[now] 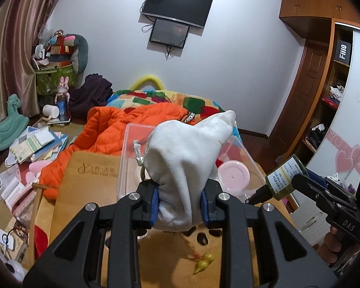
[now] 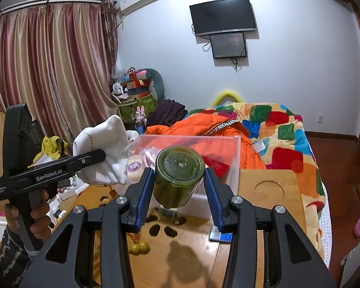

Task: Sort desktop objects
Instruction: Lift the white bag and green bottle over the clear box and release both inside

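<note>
My left gripper [image 1: 180,201] is shut on a white cloth drawstring pouch [image 1: 187,156], which stands up between the blue pads above the wooden table [image 1: 91,192]. From the right wrist view the same pouch [image 2: 105,151] hangs in the left gripper [image 2: 100,158] at the left, held by a person's hand. My right gripper [image 2: 178,192] is shut on a green bottle [image 2: 178,170] whose base faces the camera. The left wrist view shows this bottle [image 1: 284,180] tilted, black cap down-left, in the right gripper [image 1: 295,182]. Both are in front of a clear plastic box [image 2: 192,144].
The clear box [image 1: 129,148] holds a pink-lidded round item [image 1: 234,176]. A yellow gourd charm [image 2: 139,247] and a small blue-and-white packet [image 2: 219,235] lie on the table [image 2: 271,192]. An orange jacket [image 2: 204,129] and a colourful quilt [image 2: 283,129] lie on the bed behind.
</note>
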Demonstrator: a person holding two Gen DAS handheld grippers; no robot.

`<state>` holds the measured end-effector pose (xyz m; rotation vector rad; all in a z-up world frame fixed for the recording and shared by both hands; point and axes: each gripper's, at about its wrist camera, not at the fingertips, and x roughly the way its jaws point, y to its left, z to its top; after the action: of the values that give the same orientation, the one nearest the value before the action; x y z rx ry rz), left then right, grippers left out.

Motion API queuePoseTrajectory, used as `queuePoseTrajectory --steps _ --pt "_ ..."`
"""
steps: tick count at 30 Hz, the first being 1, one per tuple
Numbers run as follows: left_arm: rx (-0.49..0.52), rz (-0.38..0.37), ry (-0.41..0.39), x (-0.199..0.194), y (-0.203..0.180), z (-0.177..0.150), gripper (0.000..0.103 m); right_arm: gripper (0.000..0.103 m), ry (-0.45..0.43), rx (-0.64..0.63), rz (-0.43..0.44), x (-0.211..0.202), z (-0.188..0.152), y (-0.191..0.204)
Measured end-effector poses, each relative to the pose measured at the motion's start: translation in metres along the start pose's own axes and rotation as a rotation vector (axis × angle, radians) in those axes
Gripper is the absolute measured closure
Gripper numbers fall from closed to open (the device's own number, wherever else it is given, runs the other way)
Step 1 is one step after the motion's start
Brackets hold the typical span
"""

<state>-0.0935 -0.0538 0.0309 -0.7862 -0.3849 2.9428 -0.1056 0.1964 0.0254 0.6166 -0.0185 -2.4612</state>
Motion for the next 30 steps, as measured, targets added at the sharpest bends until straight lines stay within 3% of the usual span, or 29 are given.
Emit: queuePoseTrajectory --steps 12,20,23,30 --pt "0.021 -0.041 0.011 0.039 -0.014 0.028 0.076 0.064 -0.012 0.019 -0.022 0.027 0.027 -0.013" --pt "0.011 -0.072 0.069 0.076 -0.020 0.036 0.076 0.064 -0.029 0.055 -0.051 0.049 0.047 -0.030" --pt "0.020 -0.080 0.089 0.088 -0.025 0.038 0.076 0.064 -0.019 0.051 -0.106 0.061 0.050 -0.037" --pt "0.081 -0.042 0.112 0.109 -0.038 0.032 0.076 0.064 0.038 0.014 -0.156 0.088 0.043 -0.043"
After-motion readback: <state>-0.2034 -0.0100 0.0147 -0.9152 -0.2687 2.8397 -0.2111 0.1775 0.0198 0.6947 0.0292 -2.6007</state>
